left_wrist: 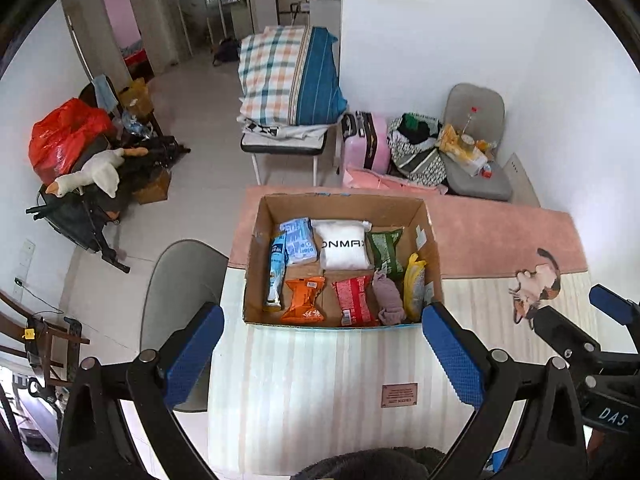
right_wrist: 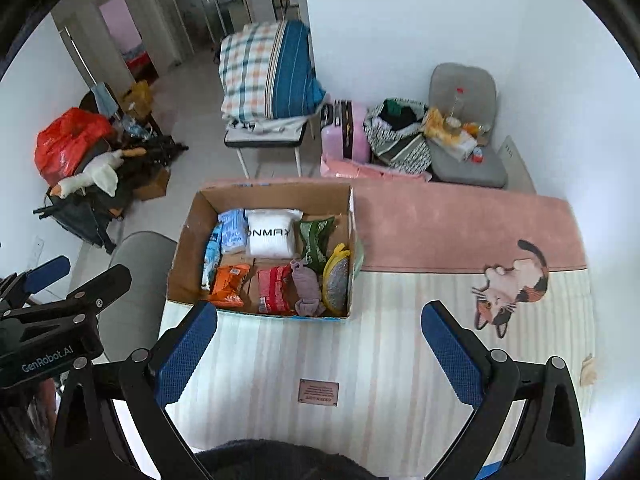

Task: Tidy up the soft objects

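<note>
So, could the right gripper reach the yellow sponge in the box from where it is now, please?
Probably yes. The right gripper is open and empty, the box has no lid, and the yellow sponge lies uncovered against its right wall, which may crowd one finger.

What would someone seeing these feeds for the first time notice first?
Probably the open cardboard box in the middle of the table, packed with soft packets: a white pillow-like pack at the back, orange and red bags in front. Next, the cat picture on the tablecloth to its right. Both grippers' jaws stand open, holding nothing.
</note>
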`<state>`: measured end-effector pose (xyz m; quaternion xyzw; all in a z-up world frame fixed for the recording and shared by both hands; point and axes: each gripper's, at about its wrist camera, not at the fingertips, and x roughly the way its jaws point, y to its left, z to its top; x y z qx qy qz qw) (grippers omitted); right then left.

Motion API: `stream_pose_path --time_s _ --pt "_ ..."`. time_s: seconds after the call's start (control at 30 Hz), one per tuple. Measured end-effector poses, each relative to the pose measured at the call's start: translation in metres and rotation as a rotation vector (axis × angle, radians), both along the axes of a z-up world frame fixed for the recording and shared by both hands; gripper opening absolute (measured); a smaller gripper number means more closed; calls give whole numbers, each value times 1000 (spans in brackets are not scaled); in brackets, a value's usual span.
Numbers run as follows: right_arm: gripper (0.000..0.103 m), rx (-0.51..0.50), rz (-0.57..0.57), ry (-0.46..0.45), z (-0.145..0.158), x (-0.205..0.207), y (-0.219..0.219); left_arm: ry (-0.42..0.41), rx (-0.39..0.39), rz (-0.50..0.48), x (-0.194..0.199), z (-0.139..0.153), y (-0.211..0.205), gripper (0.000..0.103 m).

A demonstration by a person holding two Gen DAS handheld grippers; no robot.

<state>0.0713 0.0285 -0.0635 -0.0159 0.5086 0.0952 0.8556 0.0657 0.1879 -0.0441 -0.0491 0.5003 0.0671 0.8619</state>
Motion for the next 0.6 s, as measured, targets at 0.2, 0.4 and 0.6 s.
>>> stream_pose_path --time_s 0.2,0.4,0.6 --pt "103 -5 3 -46 32 -23 -9 -35 -5 -2 -18 20 -5 102" --pt "103 -9 15 -66 49 -37 -11 -63 20 -4 -30 31 -10 102" --pt "103 -16 -7 -85 51 -35 -14 -70 31 -5 -33 29 -15 102"
